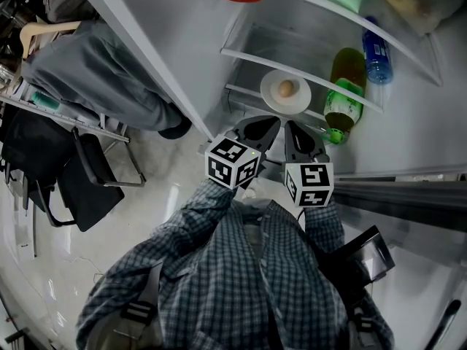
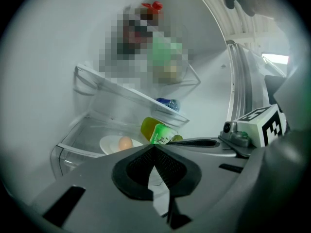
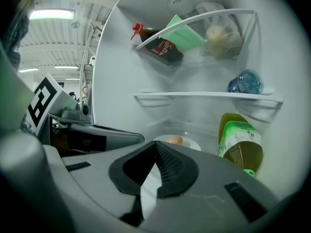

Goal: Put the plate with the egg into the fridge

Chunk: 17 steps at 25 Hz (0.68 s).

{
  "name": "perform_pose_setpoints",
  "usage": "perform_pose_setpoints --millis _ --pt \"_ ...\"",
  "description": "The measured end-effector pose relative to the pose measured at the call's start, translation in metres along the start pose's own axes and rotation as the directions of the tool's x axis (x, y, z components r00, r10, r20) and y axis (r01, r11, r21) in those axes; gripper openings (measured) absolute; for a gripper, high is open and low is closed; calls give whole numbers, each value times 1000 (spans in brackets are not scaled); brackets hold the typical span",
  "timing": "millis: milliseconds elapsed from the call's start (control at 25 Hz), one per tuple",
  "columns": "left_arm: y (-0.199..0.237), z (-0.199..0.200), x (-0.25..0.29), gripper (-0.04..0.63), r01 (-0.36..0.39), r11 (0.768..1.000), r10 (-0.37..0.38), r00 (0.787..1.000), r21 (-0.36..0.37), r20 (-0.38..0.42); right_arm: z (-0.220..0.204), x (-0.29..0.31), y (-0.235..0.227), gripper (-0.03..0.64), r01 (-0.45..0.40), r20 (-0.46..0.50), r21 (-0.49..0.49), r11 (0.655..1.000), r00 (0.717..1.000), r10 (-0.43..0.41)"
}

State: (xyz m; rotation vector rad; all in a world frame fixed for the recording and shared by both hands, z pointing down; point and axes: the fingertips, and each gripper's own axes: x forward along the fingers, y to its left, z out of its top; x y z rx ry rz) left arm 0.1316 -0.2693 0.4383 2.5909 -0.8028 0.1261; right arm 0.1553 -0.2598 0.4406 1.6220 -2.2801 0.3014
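- At the far left, outside the fridge (image 1: 182, 35), a black chair (image 1: 80, 181) stands on the pale floor. Beside it are another person's grey trouser leg (image 1: 95, 79) and black shoe (image 1: 175, 128), close to the fridge's left edge.
- The left gripper (image 1: 257, 131) is held before the open fridge and points in at the lower shelf (image 3: 151, 128). In the left gripper view its claw (image 2: 154, 148) is closed tip to tip with nothing in it.
- The plate (image 1: 273, 102) sits flat on that lower shelf, around the middle and a little towards the left edge, with the egg (image 1: 287, 88) on it. Neither gripper touches it.
- The right gripper (image 1: 299, 138) is just beside the left one and aimed the same way. Its claw (image 3: 155, 147) is also closed on nothing, short of the shelf's front edge.
- Just right of the plate, at the shelf's right edge, a green-labelled bottle (image 1: 344, 93) of yellowish drink lies with its green cap towards the front.
- On the shelf above, towards its right edge, a blue bottle (image 1: 376, 53) lies on its side.
- The top shelf carries, from left to right, a red-capped dark sauce bottle (image 3: 158, 45), a green packet (image 3: 187, 35) and a clear bag (image 3: 218, 33).
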Motion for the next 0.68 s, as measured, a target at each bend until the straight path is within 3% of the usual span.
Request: perform_pose_setpoints --millis 680 --pt "10 3 2 7 -5 1000 5 1000 -7 1 -1 11 7 6 -33 -16 -24 999 999 32"
